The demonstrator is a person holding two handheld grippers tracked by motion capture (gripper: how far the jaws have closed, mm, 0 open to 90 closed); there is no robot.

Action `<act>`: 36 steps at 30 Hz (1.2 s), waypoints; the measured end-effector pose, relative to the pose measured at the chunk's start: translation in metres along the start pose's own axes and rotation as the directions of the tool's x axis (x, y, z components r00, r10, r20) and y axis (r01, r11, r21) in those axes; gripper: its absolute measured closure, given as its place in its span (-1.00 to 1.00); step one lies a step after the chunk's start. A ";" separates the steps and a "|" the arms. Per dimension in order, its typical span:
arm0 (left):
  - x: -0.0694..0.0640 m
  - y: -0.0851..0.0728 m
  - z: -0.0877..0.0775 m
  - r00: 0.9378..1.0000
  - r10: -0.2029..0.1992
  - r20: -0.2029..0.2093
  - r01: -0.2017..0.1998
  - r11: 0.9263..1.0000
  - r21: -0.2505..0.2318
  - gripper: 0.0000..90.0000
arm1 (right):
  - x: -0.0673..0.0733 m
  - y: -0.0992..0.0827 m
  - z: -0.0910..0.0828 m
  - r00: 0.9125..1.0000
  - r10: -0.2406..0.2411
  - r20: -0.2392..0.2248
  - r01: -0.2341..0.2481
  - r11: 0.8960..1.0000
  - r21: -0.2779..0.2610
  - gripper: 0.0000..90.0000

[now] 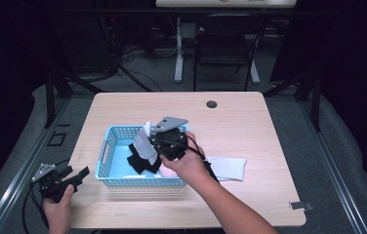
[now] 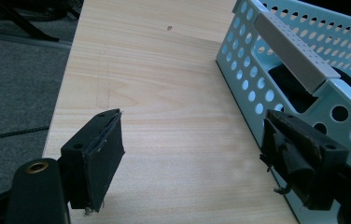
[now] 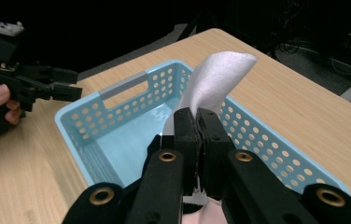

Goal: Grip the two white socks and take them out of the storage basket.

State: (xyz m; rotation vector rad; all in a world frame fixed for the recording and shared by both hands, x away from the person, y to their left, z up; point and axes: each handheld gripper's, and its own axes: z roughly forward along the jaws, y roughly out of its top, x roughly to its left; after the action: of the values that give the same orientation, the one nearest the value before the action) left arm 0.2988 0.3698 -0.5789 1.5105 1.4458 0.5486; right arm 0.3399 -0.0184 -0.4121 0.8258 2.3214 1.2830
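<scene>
Black fingers of the left gripper point(image 1: 76, 176) are spread wide with nothing between them; it is held at the near-left corner of the bench point(image 1: 250, 122), just beside the basket's point(image 1: 104, 155) left wall. In the left gripper view, its right finger point(image 2: 299, 154) sits close against the basket's perforated side. The right gripper point(image 3: 198, 122) is over the basket, fingers clenched on a white cloth point(image 3: 213, 77), which stands up in a folded loop above the fingertips. A dark cloth point(image 1: 140, 163) lies inside the basket on its pale blue floor. Another white cloth point(image 1: 228, 168) lies flat on the bench just right of the basket. Farther off, a dark chair point(image 1: 225, 44) stands on the floor beyond the bench.
</scene>
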 end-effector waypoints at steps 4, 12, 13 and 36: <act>0.000 0.000 0.000 1.000 0.000 0.000 0.000 1.000 0.002 -0.53 | 0.000 0.000 -0.013 1.000 0.010 -0.006 -0.010 0.999 -0.035 0.95; 0.001 -0.001 0.001 1.000 -0.008 -0.009 0.008 1.000 -0.006 -0.53 | -0.005 -0.002 -0.036 1.000 0.018 -0.013 -0.019 0.997 -0.075 0.95; 0.002 0.000 0.000 1.000 -0.008 -0.010 0.008 1.000 0.001 -0.53 | -0.006 -0.003 -0.041 1.000 0.022 -0.010 -0.022 0.996 -0.083 0.95; 0.002 -0.001 -0.001 1.000 -0.011 -0.009 0.011 1.000 0.000 -0.53 | -0.049 -0.039 -0.119 0.984 0.134 0.119 -0.117 0.983 -0.141 0.95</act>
State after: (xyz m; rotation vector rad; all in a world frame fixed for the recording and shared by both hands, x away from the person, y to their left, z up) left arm 0.2982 0.3716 -0.5798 1.5013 1.4601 0.5489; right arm 0.2983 -0.1427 -0.3819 0.9926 2.0877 1.3773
